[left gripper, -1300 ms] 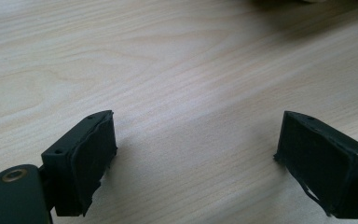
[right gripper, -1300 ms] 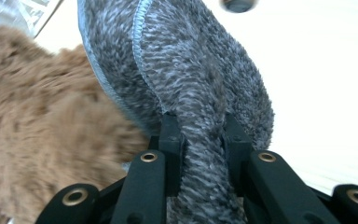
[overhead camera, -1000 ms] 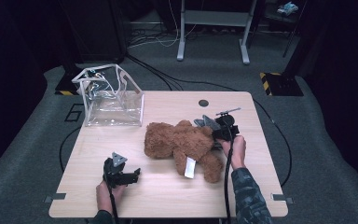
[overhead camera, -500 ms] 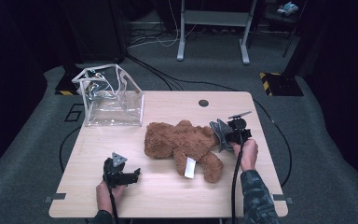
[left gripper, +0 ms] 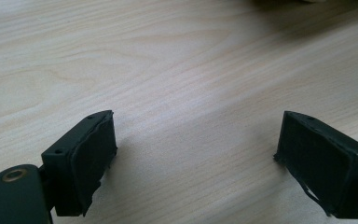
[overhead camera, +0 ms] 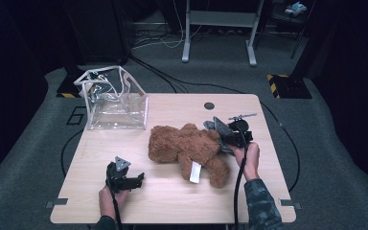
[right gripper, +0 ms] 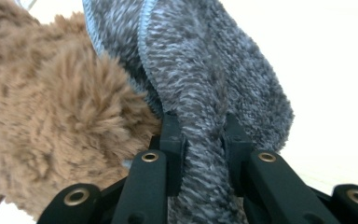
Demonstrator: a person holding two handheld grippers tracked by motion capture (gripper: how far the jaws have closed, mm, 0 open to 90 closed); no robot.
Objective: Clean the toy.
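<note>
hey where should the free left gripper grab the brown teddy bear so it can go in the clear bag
Probably the near leg or the arm on the left gripper's side. The teddy bear lies flat with limbs splayed, and its body looks too broad for the jaws. Come in low from the left, since the right gripper already pinches the grey cloth at the other end.

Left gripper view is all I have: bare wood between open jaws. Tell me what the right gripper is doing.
Observer: The right gripper is shut on a grey fuzzy cloth.
Operator: Say what lies beside that cloth.
Observer: A brown teddy bear, lying on the table; the cloth sits against its right end.
Operator: Name anything else on the table.
Observer: A clear plastic bag stands open at the far left corner.
Operator: Place my left gripper.
Observer: The left gripper sits near the front edge, apart from the bear.
</note>
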